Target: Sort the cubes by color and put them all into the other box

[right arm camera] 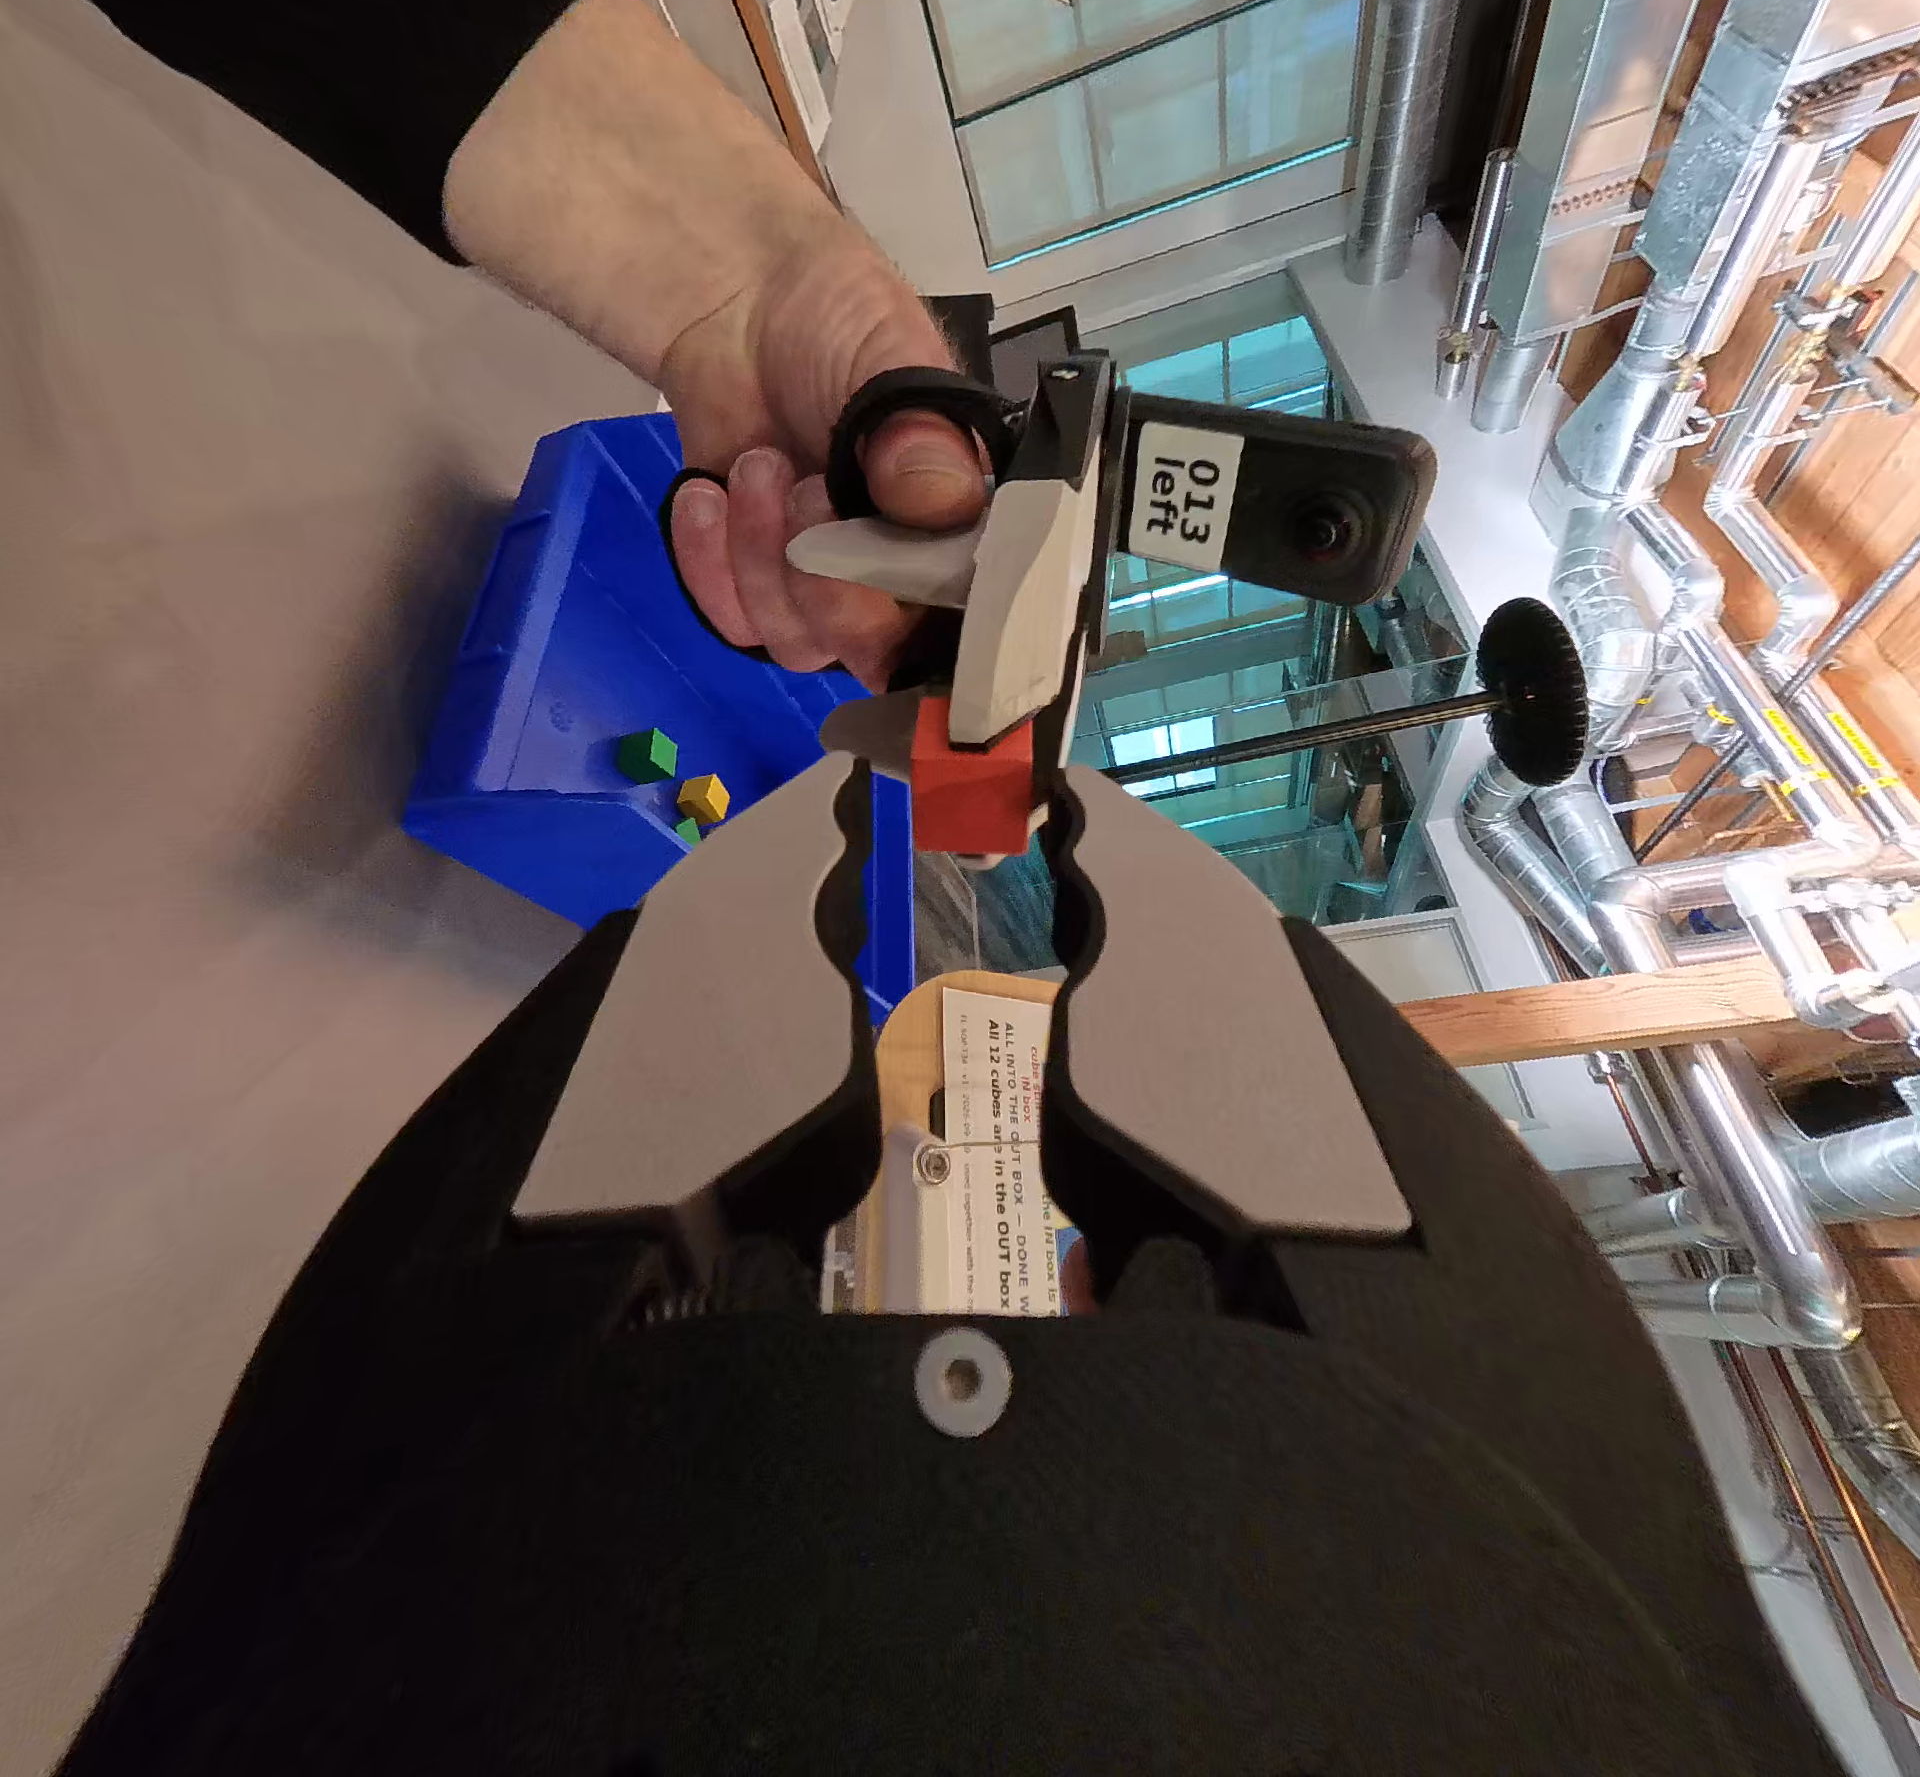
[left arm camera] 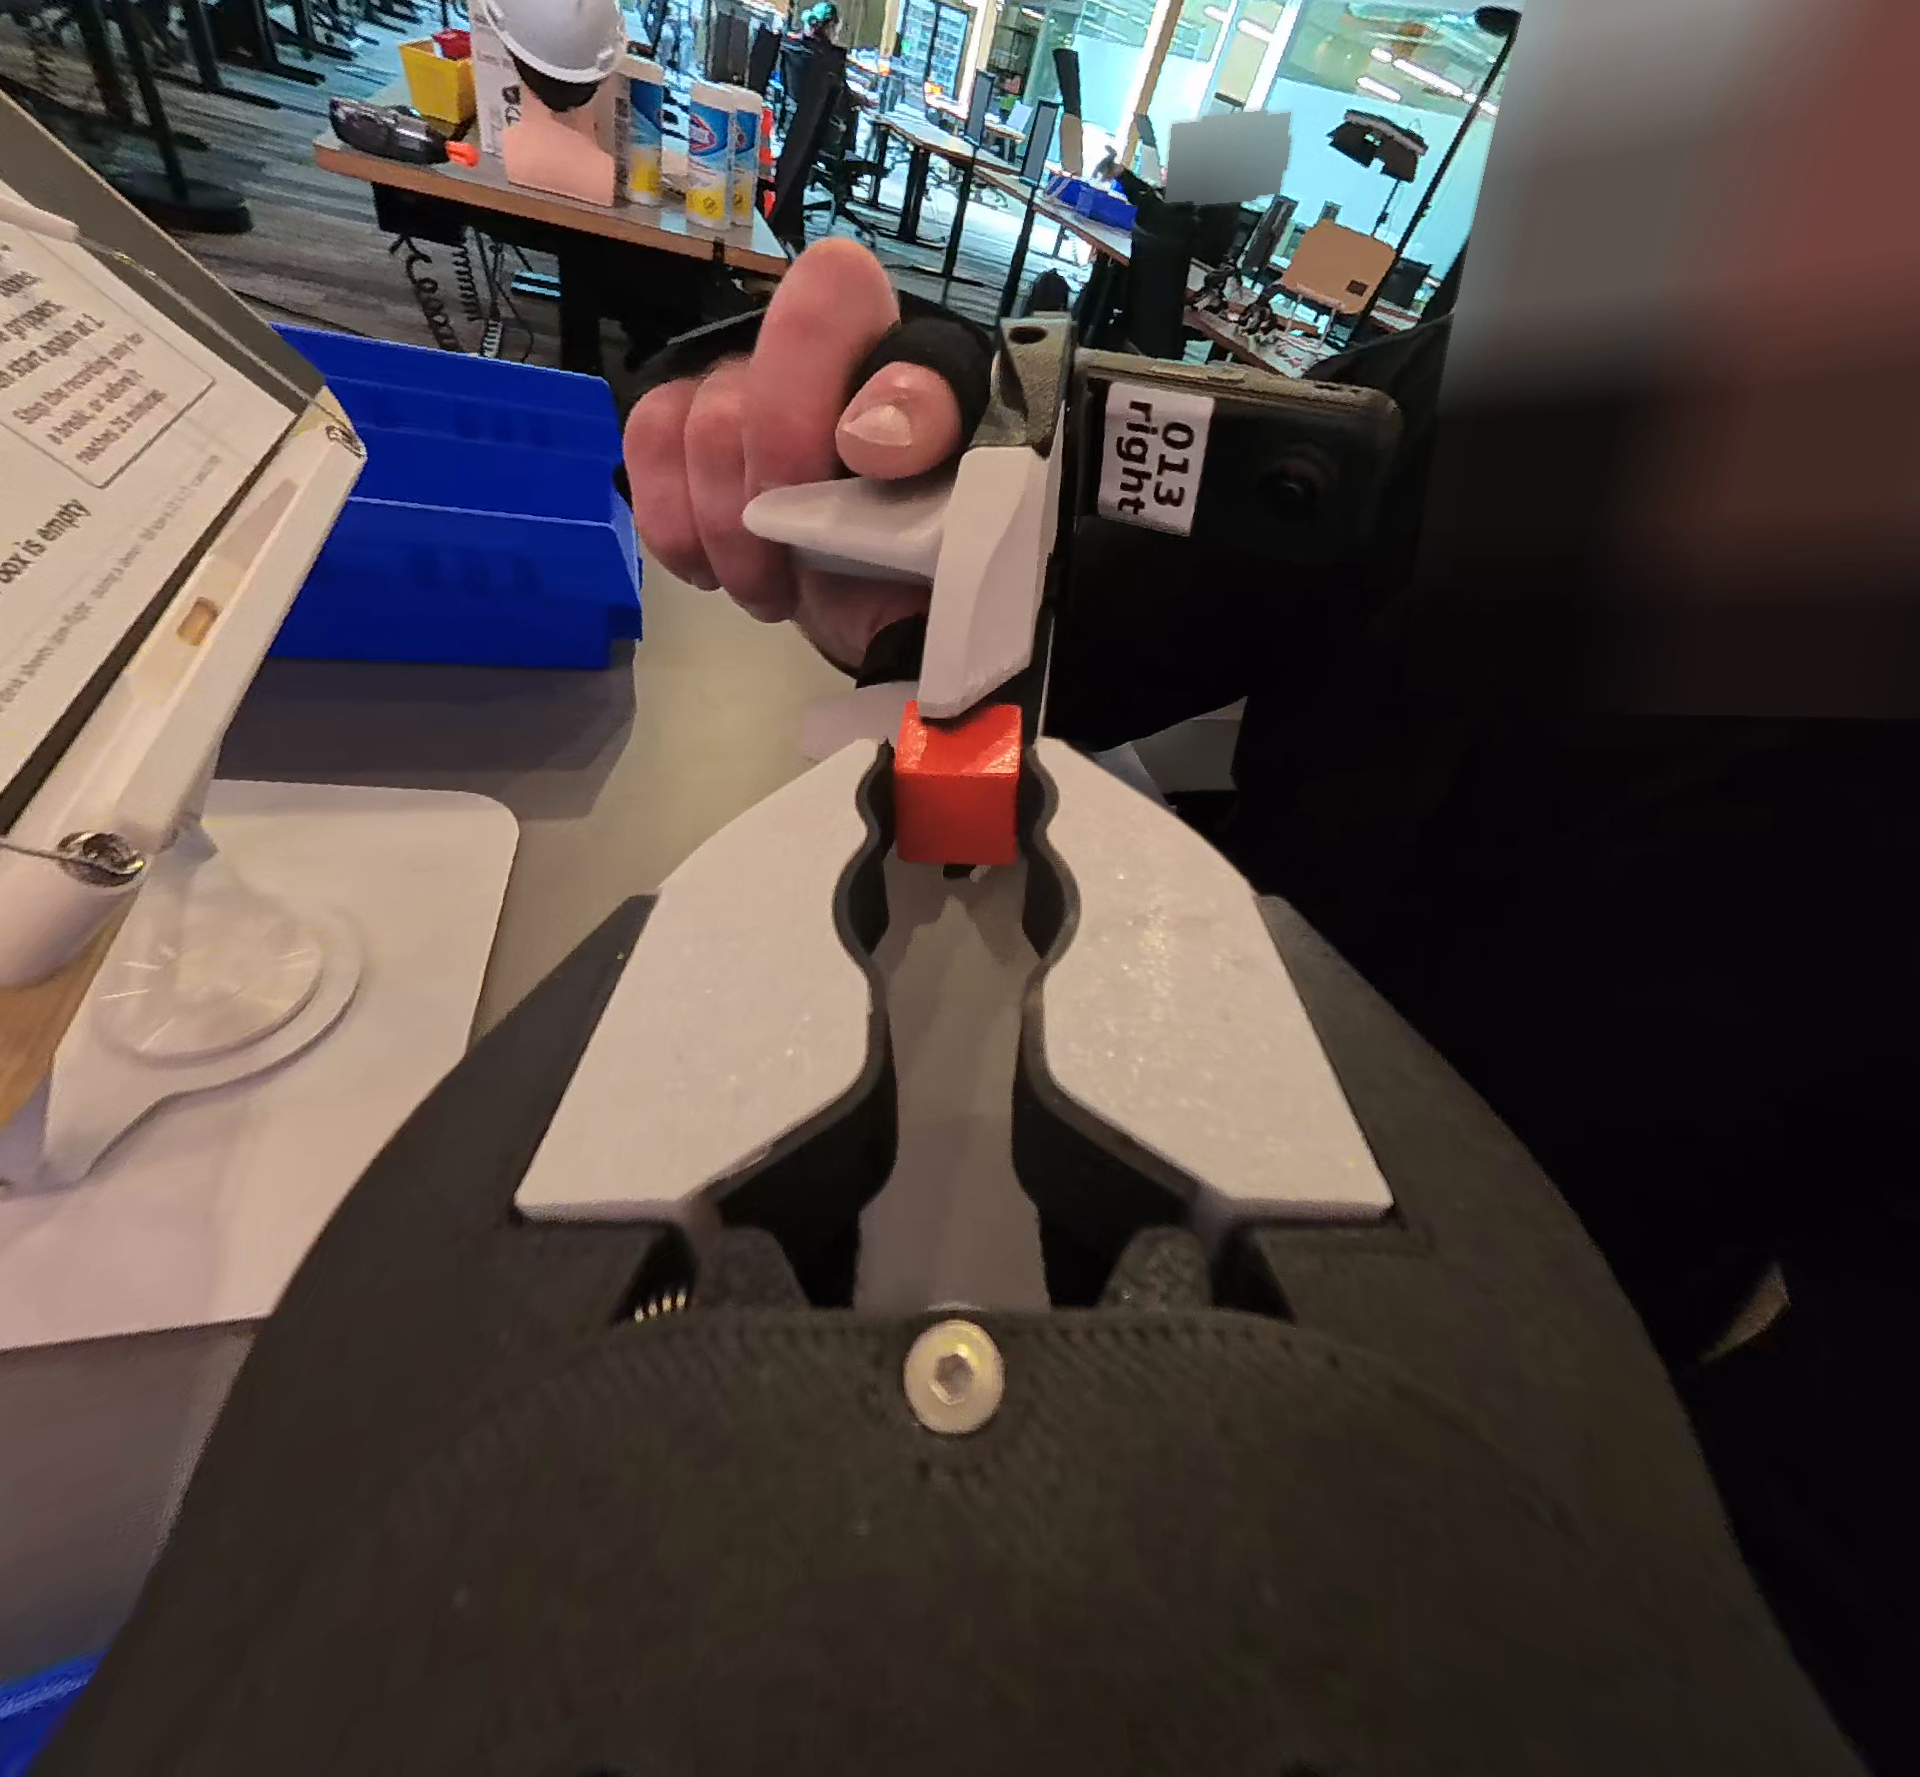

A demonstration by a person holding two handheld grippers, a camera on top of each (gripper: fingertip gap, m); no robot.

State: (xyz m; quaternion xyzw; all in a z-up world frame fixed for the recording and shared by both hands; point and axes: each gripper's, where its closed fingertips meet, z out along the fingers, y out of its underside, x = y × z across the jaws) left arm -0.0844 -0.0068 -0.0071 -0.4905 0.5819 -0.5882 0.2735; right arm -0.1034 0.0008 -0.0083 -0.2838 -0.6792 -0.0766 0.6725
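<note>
**One red cube caught between two claws**

Left wrist view: there is one red cube (left arm camera: 956, 797), and every place here is given from it. The left gripper (left arm camera: 956, 771) has its two fingers closed in on the cube's sides, clamped on it at the tips. From above the cube comes the right gripper (left arm camera: 951, 704), held by one hand (left arm camera: 769, 460). One of its pale fingers (left arm camera: 977, 626) rests on the cube's top face. Whether that claw is pressing or only touching, I cannot tell. Left of the cube and farther back sits one blue box (left arm camera: 447, 501) on the table (left arm camera: 623, 740). Nearer and farther left stands one sign stand (left arm camera: 156, 501).

Right wrist view: the same single red cube (right arm camera: 971, 797) sits between the right gripper's fingertips, with a narrow gap showing on the cube's left side. The left gripper (right arm camera: 930, 725), in the other hand (right arm camera: 790, 501), pinches the cube from above. Left of the cube lies one blue box (right arm camera: 499, 688) holding three cubes: two green cubes (right arm camera: 646, 753) and one yellow cube (right arm camera: 703, 797).
</note>
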